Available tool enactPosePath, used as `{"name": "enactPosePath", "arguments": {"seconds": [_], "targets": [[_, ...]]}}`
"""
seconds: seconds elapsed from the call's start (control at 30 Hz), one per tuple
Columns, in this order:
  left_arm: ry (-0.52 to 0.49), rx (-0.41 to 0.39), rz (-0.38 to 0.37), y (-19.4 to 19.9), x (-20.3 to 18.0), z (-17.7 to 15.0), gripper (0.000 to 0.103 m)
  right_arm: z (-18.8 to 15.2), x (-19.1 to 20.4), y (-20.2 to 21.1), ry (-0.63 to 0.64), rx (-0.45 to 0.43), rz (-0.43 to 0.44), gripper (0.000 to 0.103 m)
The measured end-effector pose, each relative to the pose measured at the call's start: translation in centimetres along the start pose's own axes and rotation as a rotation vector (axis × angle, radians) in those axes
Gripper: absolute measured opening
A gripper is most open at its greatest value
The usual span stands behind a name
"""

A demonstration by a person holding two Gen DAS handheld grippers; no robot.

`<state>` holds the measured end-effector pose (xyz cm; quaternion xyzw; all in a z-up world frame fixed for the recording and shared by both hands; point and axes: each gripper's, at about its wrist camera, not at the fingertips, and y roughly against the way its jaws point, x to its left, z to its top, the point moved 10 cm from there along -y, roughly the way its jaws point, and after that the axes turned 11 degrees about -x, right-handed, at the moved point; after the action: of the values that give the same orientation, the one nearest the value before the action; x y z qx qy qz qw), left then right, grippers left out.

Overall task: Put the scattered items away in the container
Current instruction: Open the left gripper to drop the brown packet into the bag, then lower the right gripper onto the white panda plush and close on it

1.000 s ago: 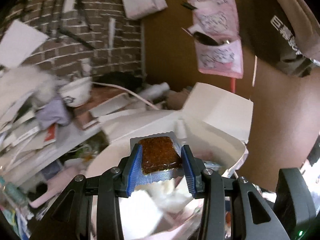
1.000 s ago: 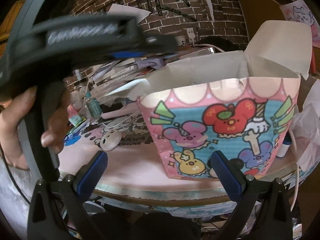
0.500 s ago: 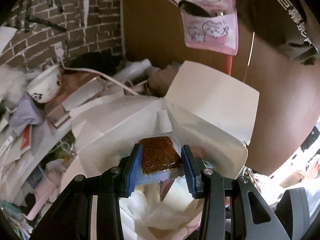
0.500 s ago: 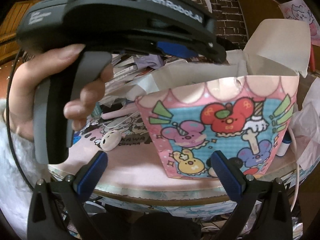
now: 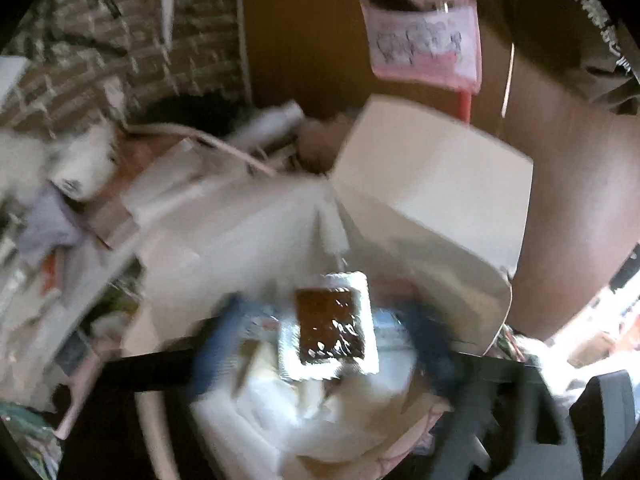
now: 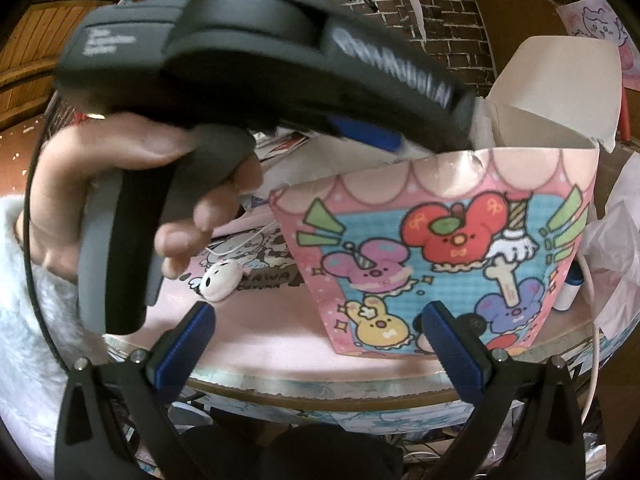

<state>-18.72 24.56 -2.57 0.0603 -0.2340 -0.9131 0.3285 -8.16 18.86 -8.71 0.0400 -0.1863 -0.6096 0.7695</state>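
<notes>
Drop into box, left tool
My left gripper (image 5: 328, 344) jaws are opening; the packet (image 5: 330, 330) falls free, centre frame, above the box (image 6: 460, 248); clutter remains upper left

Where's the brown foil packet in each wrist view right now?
Left wrist: packet low centre, between the opening jaws of the left gripper, untouched by them, over the open box.
Right wrist: not visible; the left gripper reaches over the box rim.
Shared landmark: the box's raised white flap.
</notes>
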Motion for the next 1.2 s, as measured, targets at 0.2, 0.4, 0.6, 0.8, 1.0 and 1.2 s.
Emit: {"name": "enactPosePath", "arguments": {"seconds": [0.2,0.4,0.6,0.8,1.0,1.2], "targets": [[0.017,-0.131,0.030,4.7,1.6,2.1,0.095,0.3,0.5,-0.3,0.015,0.006,0.021,0.103],[0.045,-0.266,0.144,11.3,4.8,2.7,0.102,0.0,3.5,-0.1,0.091,-0.009,0.101,0.103],[0.085,-0.346,0.395,17.6,9.1,0.4,0.103,-1.4,6.6,-1.0,0.144,0.001,0.204,0.103],[0.167,-0.328,0.608,21.8,12.7,-4.5,0.103,-3.0,9.5,-3.1,0.173,0.043,0.277,0.103],[0.279,-0.279,0.709,24.3,15.1,-11.1,0.103,-3.4,11.1,-5.5,0.177,0.084,0.294,0.102],[0.362,-0.200,0.827,25.8,17.0,-17.4,0.103,-3.5,12.2,-8.3,0.210,0.093,0.243,0.097]]}}
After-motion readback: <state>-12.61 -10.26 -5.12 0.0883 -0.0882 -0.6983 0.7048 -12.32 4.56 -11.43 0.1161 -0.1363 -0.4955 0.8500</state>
